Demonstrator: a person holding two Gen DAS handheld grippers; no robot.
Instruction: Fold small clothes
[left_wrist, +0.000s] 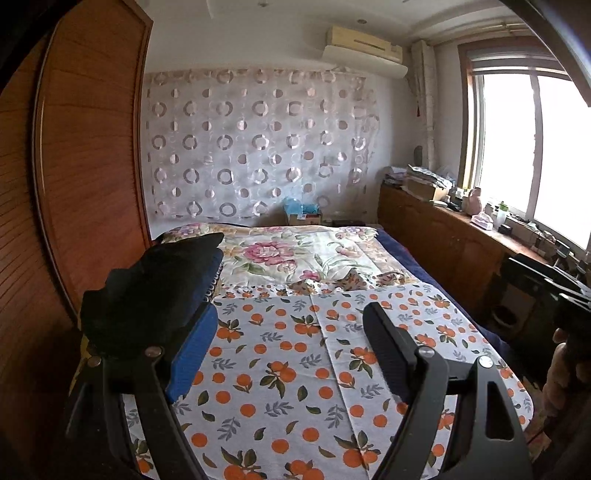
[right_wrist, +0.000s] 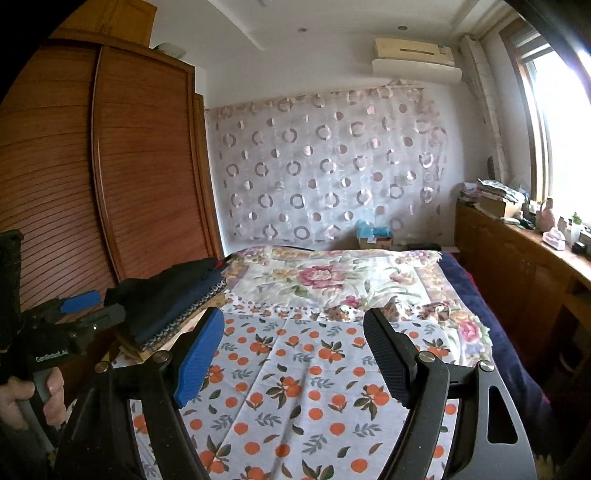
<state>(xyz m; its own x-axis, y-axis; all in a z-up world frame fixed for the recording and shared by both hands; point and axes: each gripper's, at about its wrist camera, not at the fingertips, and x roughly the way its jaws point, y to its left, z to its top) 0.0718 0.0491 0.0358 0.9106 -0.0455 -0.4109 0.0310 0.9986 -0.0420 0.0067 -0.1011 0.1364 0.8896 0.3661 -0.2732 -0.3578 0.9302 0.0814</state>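
A stack of folded dark clothes sits at the bed's left edge, a black piece on top; it also shows in the right wrist view. A white cloth with orange fruit print lies flat across the near bed. My left gripper hovers over this cloth, just right of the stack, open with nothing between its blue and black pads. My right gripper is also over the cloth, open and empty. A hand holds the left gripper beside the stack.
A floral bedspread covers the far bed. A wooden wardrobe stands close on the left. A low wooden cabinet with clutter runs along the right under the window. A cardboard box sits behind the bed.
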